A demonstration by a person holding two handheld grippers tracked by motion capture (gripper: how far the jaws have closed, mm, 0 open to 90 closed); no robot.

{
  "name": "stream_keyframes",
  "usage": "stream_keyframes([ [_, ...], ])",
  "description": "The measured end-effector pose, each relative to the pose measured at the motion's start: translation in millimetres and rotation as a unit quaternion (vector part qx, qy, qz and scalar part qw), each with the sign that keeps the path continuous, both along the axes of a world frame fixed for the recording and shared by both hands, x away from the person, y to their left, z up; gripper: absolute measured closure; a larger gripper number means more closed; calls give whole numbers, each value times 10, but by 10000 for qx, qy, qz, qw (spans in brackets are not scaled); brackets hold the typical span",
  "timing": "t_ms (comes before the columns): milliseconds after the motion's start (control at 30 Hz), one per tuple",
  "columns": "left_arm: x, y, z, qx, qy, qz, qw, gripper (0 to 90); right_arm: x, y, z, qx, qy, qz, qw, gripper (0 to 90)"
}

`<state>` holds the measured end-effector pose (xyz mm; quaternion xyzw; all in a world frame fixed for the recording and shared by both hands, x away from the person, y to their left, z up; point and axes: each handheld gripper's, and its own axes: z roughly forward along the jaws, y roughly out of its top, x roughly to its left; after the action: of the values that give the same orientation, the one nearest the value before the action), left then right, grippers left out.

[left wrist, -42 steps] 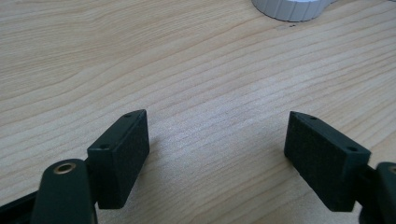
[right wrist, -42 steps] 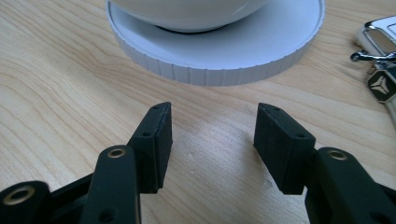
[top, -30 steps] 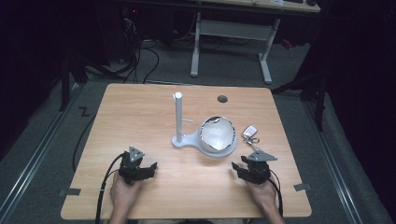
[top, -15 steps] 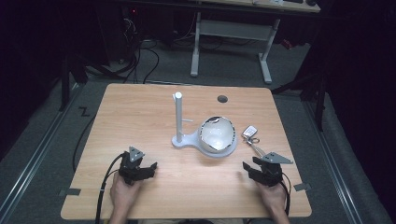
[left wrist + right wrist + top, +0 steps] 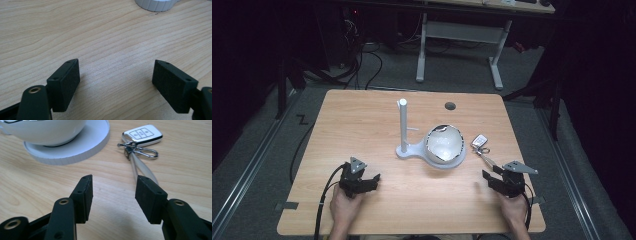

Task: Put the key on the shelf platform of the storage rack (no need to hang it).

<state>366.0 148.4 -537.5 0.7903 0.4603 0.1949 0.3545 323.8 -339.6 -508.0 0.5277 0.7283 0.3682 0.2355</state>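
Observation:
A white stand has a tall post and a round base that carries a white bowl at the table's middle. Just right of it lies a silver car key fob with a ring and a pale strap. My right gripper rests open near the front right, and the strap runs toward its right jaw. The fob and the bowl lie beyond the jaws of my right gripper. My left gripper sits open at the front left, and between its jaws there is bare wood.
The wooden table has a small dark round hole near its far edge. The edge of the white base lies far ahead of the left jaws. Cables trail from both grippers off the front edge. A white desk frame stands on the floor behind.
My right gripper has slid to the right along the front of the table, away from the bowl. The left gripper has stayed put.

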Motion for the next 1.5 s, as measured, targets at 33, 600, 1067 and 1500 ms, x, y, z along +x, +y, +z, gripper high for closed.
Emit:
stream_keyframes([
  [33, 0, 0, 0, 0, 0, 0, 10000, 226, 20, -21, 9, -26, 5, 18, 10000, 511],
  [600, 0, 0, 0, 0, -1, 1, 10000, 226, 332, -172, 103, -29, 156, -95, 9998, 543],
  [1067, 0, 0, 0, 1, 0, 0, 10000, 226, 621, -121, 199, -92, 320, 21, 9994, 589],
  [1500, 0, 0, 0, 1, -1, -1, 10000, 226, 889, -20, 91, -116, 628, 174, 9978, 624],
])
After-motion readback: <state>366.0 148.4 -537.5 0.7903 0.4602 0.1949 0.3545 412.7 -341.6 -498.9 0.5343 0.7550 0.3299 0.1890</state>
